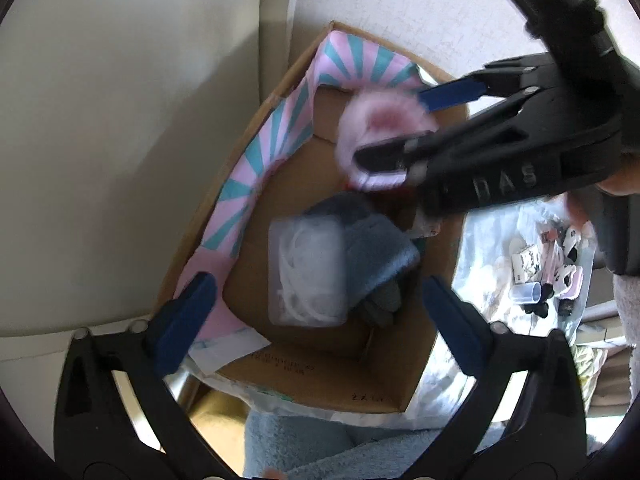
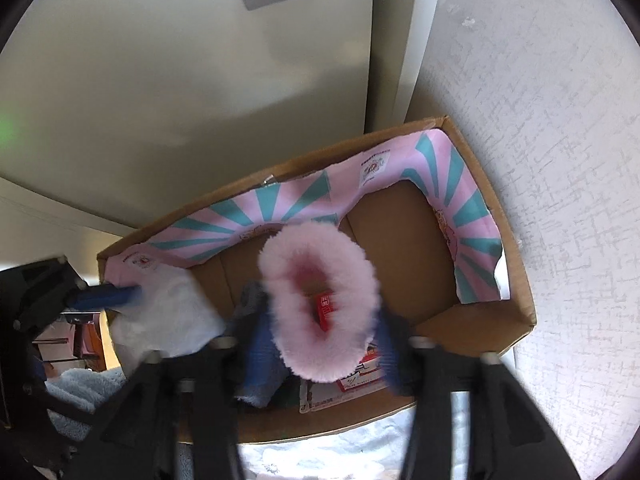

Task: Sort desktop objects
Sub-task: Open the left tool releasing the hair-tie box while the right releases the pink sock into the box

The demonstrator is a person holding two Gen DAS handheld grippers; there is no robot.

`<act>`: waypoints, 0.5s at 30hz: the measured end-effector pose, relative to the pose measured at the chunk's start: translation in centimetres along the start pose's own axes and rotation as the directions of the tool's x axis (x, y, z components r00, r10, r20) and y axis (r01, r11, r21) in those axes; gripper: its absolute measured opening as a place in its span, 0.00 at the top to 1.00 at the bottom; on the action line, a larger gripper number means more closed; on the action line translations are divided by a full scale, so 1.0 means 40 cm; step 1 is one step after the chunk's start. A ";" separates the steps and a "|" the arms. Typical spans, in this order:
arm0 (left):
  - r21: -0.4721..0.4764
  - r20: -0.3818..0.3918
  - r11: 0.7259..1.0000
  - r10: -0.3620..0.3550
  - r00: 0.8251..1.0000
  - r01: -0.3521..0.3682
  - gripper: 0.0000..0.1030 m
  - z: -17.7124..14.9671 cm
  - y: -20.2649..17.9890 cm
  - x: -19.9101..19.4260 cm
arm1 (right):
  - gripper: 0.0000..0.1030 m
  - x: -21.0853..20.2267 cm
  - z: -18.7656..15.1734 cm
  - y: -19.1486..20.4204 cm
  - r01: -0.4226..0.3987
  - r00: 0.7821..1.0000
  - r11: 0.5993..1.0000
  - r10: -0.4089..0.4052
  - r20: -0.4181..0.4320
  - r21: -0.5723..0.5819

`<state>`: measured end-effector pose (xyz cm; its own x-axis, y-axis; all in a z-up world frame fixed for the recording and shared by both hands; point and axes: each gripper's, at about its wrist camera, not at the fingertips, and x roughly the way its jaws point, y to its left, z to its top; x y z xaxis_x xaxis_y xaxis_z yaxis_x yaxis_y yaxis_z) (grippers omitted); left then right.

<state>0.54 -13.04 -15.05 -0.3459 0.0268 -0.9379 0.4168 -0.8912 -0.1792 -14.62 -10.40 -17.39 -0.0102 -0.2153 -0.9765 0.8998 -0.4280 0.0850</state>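
Left wrist view: the left tongs (image 1: 318,300) point down into a cardboard box (image 1: 280,364), their blue-padded fingers (image 1: 188,312) spread wide with nothing between them. Below them on the box floor lies a clear plastic bag of white cord (image 1: 306,274), overlapping a grey-blue folded cloth (image 1: 376,240). A pink and teal striped lining (image 1: 272,132) runs along the box's inner walls. The right tongs (image 1: 412,124) reach in from the upper right, with a fluffy pink ring (image 1: 370,132) between their fingers. To the right of the box, on a surface covered with clear plastic, sits a clutter of small items (image 1: 544,272), too blurred to name apart. A pale blue fleecy fabric (image 1: 320,452) shows at the bottom edge.

Right wrist view: the right tongs (image 2: 322,344) stand released, their fingers blurred on either side of the fluffy pink ring (image 2: 318,304), which hangs over the box (image 2: 500,320); whether the pads touch it I cannot tell. Through the ring's opening a small red packet (image 2: 326,310) shows. At the left, one blue finger of the left tongs (image 2: 104,296) lies beside the white bag (image 2: 168,320). A printed card (image 2: 352,380) lies near the box's front wall.
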 end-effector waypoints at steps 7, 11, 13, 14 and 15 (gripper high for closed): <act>0.006 0.024 1.000 -0.018 1.000 0.018 0.00 -0.006 -0.001 -0.004 | 0.00 -0.037 -0.010 -0.030 0.034 0.996 0.998 -0.038 0.076 0.059; 0.019 0.029 1.000 -0.008 1.000 0.007 0.00 -0.012 -0.009 -0.008 | 0.00 -0.069 -0.020 -0.041 0.047 0.994 0.995 -0.056 0.097 0.090; 0.027 0.027 0.999 -0.020 0.999 0.019 0.00 -0.009 -0.012 -0.011 | 0.00 -0.090 -0.031 -0.062 0.038 0.993 0.993 -0.050 0.103 0.110; 0.033 0.027 0.999 -0.025 0.999 0.025 0.00 -0.005 -0.015 -0.013 | 0.00 -0.099 -0.048 -0.029 0.036 0.993 0.993 -0.048 0.107 0.116; 0.042 0.030 0.999 -0.029 0.999 0.028 0.00 -0.002 -0.016 -0.016 | 0.00 -0.115 -0.062 -0.029 0.031 0.993 0.992 -0.045 0.111 0.123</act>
<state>0.57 -12.46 -14.35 -0.3828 0.0394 -0.9230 0.3715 -0.9082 -0.1928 -14.53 -6.73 -13.47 -0.0993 -0.2922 -0.9512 0.8387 -0.5390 0.0780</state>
